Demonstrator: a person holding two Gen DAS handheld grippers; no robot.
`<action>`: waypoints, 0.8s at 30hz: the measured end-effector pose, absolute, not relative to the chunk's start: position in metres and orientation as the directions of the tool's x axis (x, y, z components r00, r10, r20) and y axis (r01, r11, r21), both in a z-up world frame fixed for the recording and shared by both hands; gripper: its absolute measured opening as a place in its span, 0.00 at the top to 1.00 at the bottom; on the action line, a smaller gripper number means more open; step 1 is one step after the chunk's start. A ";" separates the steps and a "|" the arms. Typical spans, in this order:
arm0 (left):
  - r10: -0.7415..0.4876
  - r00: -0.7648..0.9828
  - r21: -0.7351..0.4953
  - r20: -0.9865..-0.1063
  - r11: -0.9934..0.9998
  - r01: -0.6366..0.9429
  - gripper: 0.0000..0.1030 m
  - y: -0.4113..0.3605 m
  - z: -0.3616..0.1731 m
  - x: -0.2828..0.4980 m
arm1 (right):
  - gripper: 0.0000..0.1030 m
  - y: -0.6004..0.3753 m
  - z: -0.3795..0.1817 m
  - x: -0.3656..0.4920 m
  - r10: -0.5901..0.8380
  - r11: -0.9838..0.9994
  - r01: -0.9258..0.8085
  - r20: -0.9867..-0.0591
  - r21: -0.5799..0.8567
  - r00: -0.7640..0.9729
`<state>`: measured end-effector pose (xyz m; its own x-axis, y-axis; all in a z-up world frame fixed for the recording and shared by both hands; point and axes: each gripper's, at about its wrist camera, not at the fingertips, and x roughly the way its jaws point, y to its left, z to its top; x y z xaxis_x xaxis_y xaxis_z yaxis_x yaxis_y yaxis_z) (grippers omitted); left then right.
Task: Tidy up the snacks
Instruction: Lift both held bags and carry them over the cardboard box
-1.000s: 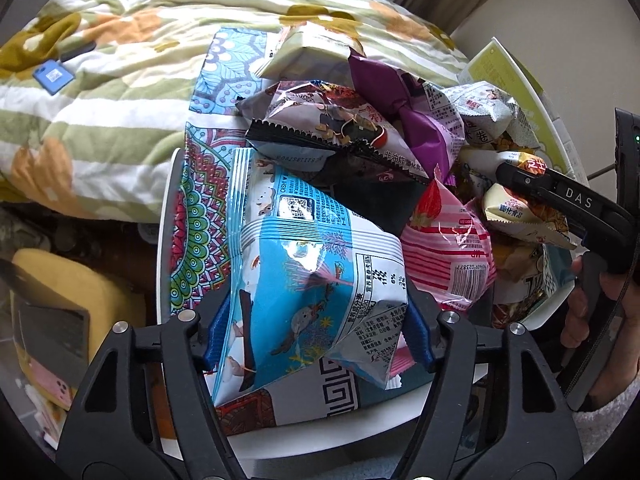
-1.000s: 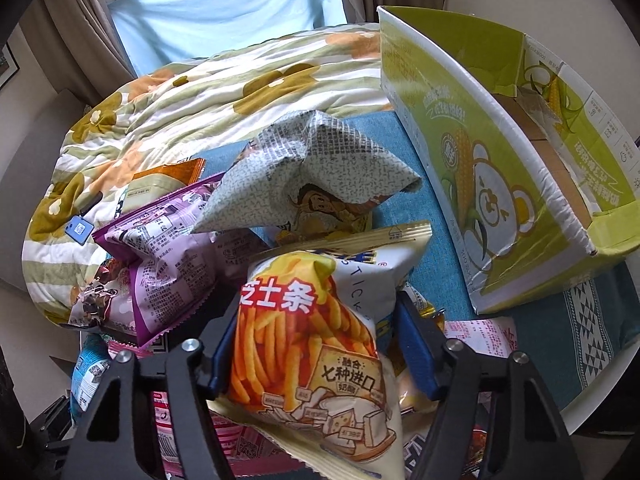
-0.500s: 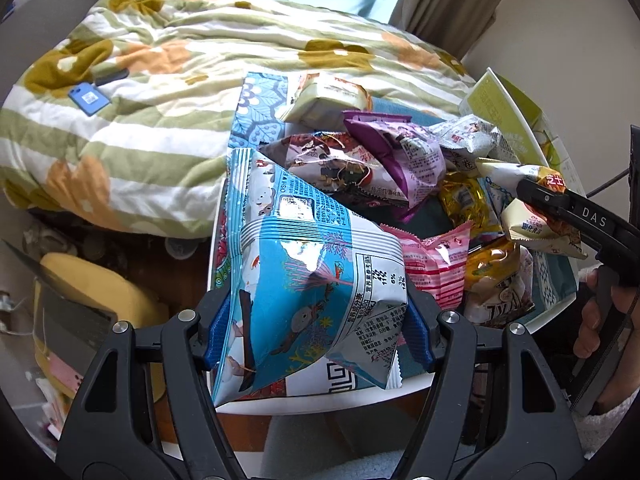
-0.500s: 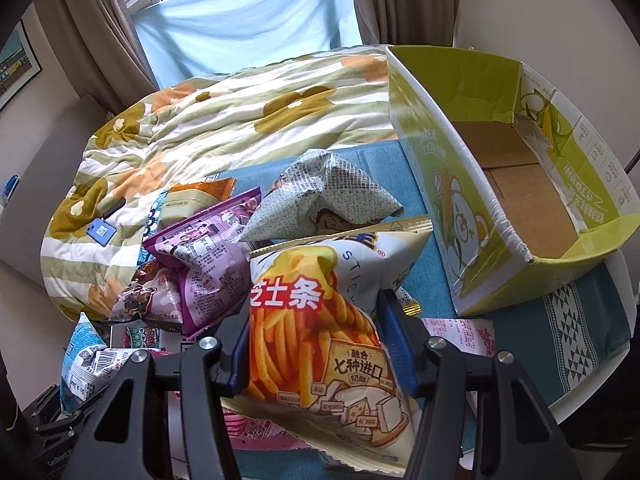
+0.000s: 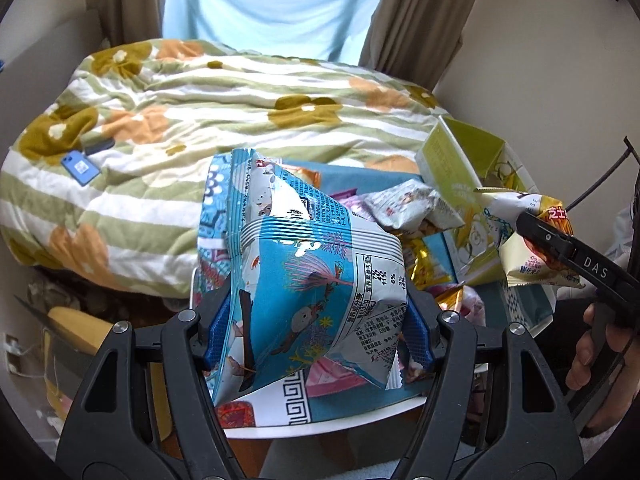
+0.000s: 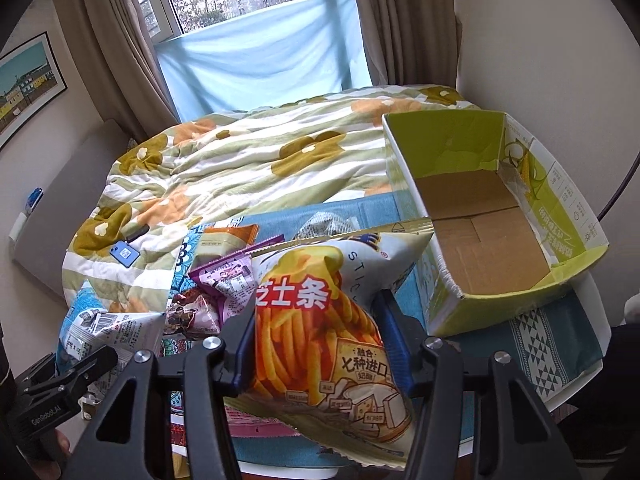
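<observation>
My left gripper [image 5: 318, 334] is shut on a blue and white snack bag [image 5: 312, 280] and holds it above the table. My right gripper [image 6: 320, 344] is shut on a yellow fries snack bag [image 6: 320, 312], lifted above the pile; that bag also shows in the left wrist view [image 5: 532, 240]. An open green cardboard box [image 6: 480, 216] stands on the table to the right, empty inside. Several other snack bags [image 6: 224, 280] lie in a pile on the patterned tablecloth [image 6: 556, 340]. The blue bag shows at the left in the right wrist view [image 6: 100, 328].
A bed with a flowered striped quilt [image 6: 260, 156] lies just behind the round white table [image 5: 320, 420]. A blue phone [image 5: 80, 167] rests on the quilt. Curtains and a window are at the back. A yellow object [image 5: 76, 328] sits on the floor at the left.
Both grippers have risen with their bags, away from the pile. The box interior has come into full view on the right.
</observation>
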<state>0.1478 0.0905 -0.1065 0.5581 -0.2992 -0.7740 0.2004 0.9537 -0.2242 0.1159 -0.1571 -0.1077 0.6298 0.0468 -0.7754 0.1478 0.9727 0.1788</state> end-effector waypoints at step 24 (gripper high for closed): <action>-0.350 0.567 -0.227 -0.746 0.934 0.277 0.35 -0.243 -0.078 0.289 | 0.51 -0.401 -0.060 0.194 0.057 0.978 0.099 -0.688 0.186 0.723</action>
<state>0.2891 -0.2430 -0.0779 0.5666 -0.3497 -0.7461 0.2774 0.9336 -0.2269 0.1939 -0.4008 -0.0604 0.7234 0.0575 -0.6880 0.0988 0.9777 0.1856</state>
